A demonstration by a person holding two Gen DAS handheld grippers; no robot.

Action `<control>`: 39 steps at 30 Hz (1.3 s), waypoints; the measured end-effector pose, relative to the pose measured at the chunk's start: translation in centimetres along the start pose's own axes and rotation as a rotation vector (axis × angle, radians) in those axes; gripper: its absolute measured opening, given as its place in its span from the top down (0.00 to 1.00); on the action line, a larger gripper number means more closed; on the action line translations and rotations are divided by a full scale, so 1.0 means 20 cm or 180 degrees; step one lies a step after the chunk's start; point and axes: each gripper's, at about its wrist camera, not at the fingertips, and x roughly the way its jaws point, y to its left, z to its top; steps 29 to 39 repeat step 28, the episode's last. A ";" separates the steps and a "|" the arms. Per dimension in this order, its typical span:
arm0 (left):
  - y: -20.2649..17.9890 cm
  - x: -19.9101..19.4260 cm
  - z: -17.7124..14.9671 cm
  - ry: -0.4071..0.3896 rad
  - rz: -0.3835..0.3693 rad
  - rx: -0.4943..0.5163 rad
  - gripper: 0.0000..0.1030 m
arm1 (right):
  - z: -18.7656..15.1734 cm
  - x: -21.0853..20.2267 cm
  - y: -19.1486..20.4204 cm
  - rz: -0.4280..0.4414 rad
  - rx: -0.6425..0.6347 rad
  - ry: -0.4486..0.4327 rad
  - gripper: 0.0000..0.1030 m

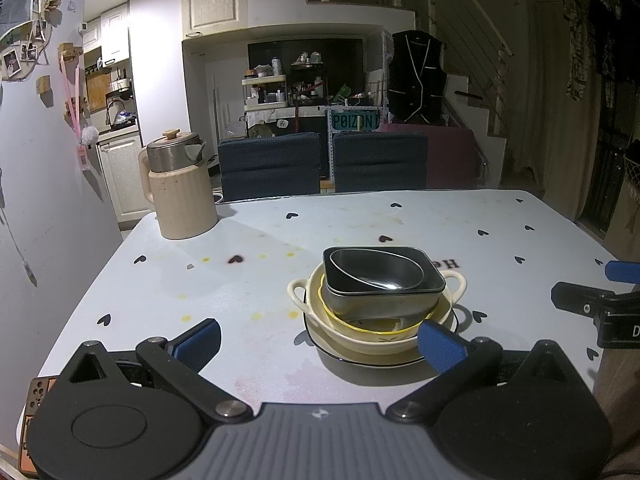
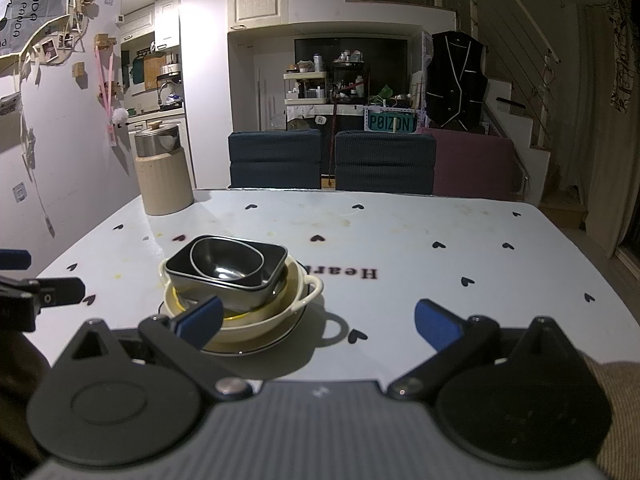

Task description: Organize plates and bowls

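1. Pale surface with small black hearts fills both wrist views; chairs stand at its far edge, and a cream jug with a steel lid sits far ahead and to the left of both pairs of jaws.
2. Dishes already form one stack: a white plate with a dark rim at the bottom; a cream bowl with two handles on it; a yellow-edged bowl nested inside that; a dark rectangular dish above; a small steel bowl tilted on top.
3. Left gripper has its jaws spread wide and holds nothing; the stack sits just ahead, toward its right finger.
4. Right gripper is likewise wide and empty; the stack lies just ahead, by its left finger.
5. Judged from this, gathering looks nearly or wholly done; no loose plate or bowl shows elsewhere; what may remain is levelling the tilted top bowl or carrying the stack away.
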 end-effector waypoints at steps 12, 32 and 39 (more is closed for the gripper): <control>0.00 0.00 0.00 0.0000 -0.0002 -0.0002 0.00 | 0.00 0.00 0.01 -0.0005 0.0002 -0.0001 0.00; -0.01 0.00 -0.01 -0.0007 0.0033 -0.0017 0.00 | 0.00 0.00 0.01 -0.0012 0.0006 -0.0002 0.00; -0.01 0.00 -0.01 -0.0007 0.0033 -0.0017 0.00 | 0.00 0.00 0.01 -0.0012 0.0006 -0.0002 0.00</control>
